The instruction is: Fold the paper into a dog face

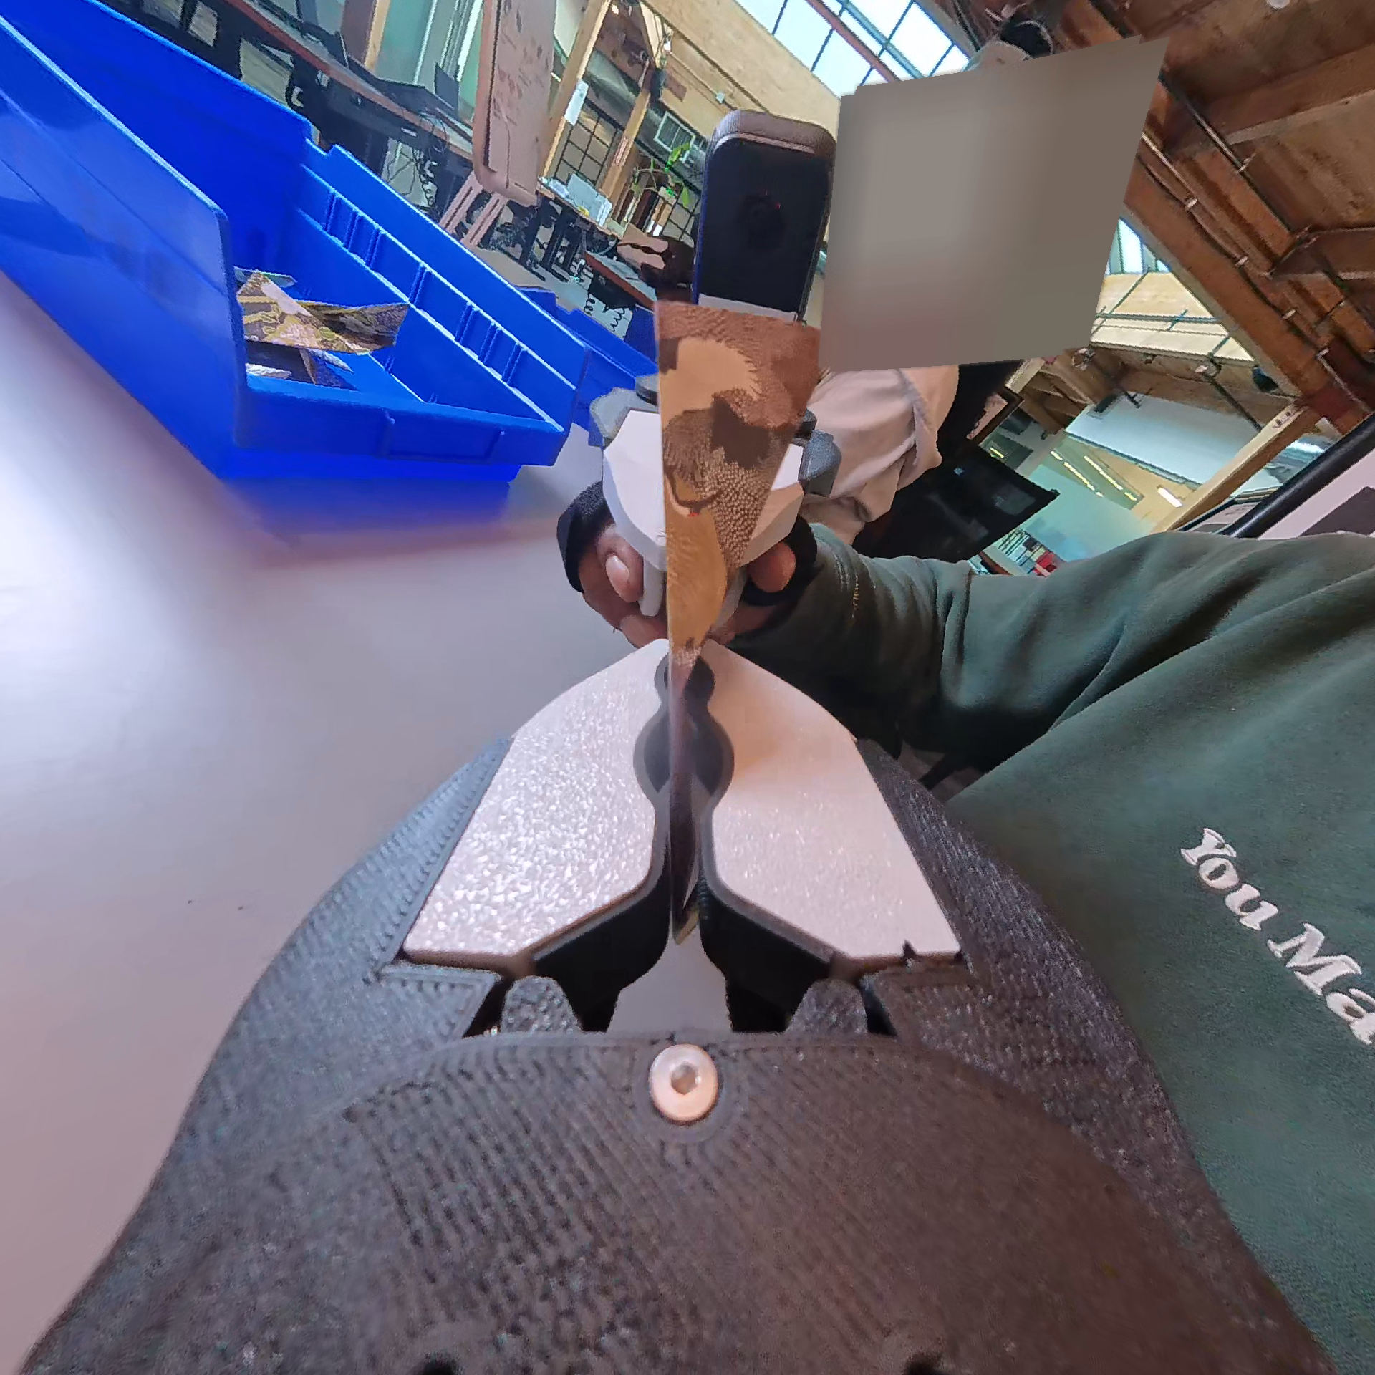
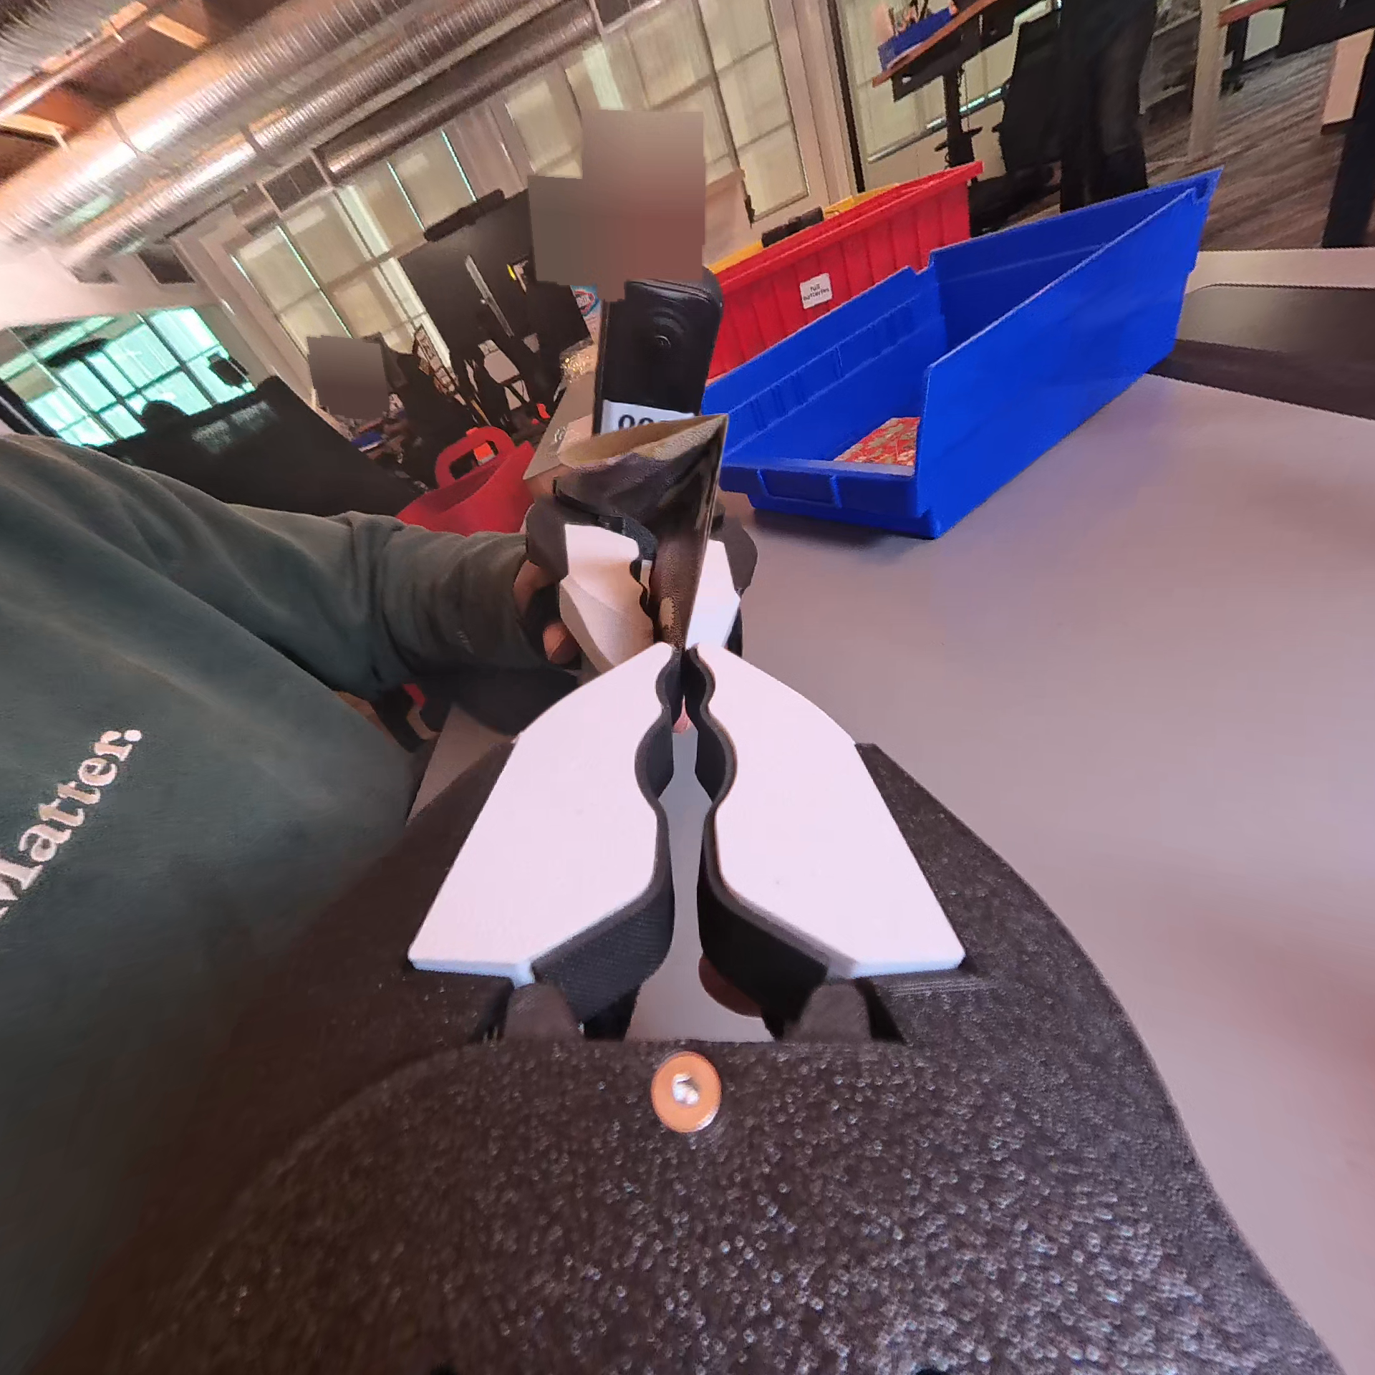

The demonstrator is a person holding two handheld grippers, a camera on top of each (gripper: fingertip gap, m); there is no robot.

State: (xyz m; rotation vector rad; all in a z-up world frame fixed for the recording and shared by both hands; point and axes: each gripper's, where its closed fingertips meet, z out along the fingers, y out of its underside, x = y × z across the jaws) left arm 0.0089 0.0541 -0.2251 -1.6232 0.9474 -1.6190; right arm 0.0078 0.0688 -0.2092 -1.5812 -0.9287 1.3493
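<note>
A folded paper [image 1: 733,417] with a brown and tan print is held in the air as a narrow triangle between my two grippers, which face each other. My left gripper [image 1: 681,658] is shut on it; the sheet runs edge-on between the white fingers [image 1: 565,811]. My right gripper [image 2: 683,656] is shut on the lower tip of the paper [image 2: 681,513], which looks dark and shadowed in the right wrist view. Behind the paper each view shows the other gripper's white fingers [image 1: 629,484] [image 2: 603,588], held in a gloved hand.
A grey table [image 1: 186,670] [image 2: 1042,670] lies below. A blue bin [image 1: 387,431] holds folded patterned papers [image 1: 312,320]. Another blue bin [image 2: 1042,372] holds red patterned paper [image 2: 882,446], with a red bin [image 2: 841,260] behind. A person's green sleeve [image 1: 1116,670] is close by. Both grippers' tips are close together, under 4 cm apart.
</note>
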